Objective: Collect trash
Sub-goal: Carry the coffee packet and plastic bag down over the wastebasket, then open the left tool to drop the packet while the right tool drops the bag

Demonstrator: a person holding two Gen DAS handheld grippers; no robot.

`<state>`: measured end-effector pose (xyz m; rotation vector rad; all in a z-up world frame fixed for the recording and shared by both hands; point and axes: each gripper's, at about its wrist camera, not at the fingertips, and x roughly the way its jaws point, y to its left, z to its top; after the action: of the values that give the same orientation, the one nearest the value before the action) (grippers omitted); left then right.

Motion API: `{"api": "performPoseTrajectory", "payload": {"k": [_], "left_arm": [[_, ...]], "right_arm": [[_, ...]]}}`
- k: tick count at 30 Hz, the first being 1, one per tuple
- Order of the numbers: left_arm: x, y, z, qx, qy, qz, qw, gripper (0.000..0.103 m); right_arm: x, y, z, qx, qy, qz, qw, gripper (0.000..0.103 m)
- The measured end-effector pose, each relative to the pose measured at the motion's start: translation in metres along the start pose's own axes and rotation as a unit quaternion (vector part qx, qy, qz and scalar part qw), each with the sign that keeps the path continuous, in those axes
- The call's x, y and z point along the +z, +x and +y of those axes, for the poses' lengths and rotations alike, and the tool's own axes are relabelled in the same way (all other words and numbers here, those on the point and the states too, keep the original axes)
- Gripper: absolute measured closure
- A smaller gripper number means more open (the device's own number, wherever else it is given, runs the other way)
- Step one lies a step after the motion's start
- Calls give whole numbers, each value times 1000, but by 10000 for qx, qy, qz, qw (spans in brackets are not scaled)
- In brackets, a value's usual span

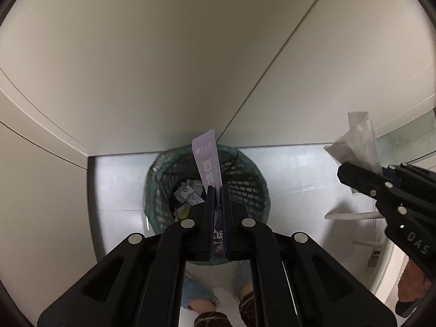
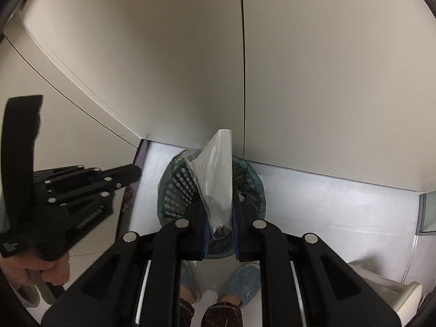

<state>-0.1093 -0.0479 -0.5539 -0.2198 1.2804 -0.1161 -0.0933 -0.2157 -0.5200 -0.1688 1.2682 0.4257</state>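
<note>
purple wrapper [image 1: 207, 160] above mesh bin [image 1: 245, 188]

- You face flat beige cabinet panels [image 1: 152, 62], split by a thin dark seam [image 2: 243, 62].
- Below you lies a pale, glossy tiled floor [image 1: 294, 174], brightly lit.
- A glass panel [image 2: 429, 212] stands at your right.

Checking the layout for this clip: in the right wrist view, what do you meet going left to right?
Left gripper with its purple wrapper → green mesh bin → clear plastic bag clamped in the right gripper → white stand at far right.
</note>
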Motion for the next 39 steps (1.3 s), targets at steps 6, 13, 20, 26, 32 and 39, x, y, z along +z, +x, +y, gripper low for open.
{"api": "performPoseTrajectory", "payload": {"k": [6, 13, 20, 26, 32, 39], "left_arm": [[-18, 64, -1, 23, 22, 249, 9997, 99], [-31, 116, -5, -1, 5, 490, 9988, 99], [-35, 141, -3, -11, -60, 634, 9980, 96], [-40, 135, -3, 59, -15, 581, 9983, 61], [-44, 116, 16, 197, -298, 398, 9986, 30], [-52, 107, 46, 496, -518, 328, 9969, 9]], "right_arm": [[-16, 48, -16, 4, -3, 135, 9999, 91], [-30, 86, -25, -51, -147, 403, 9991, 91], [-37, 101, -16, -53, -70, 555, 9984, 91], [-38, 102, -11, -10, -119, 596, 9982, 91], [-36, 104, -13, 49, -181, 563, 9982, 91], [-34, 123, 5, 172, -304, 649, 9973, 91]]}}
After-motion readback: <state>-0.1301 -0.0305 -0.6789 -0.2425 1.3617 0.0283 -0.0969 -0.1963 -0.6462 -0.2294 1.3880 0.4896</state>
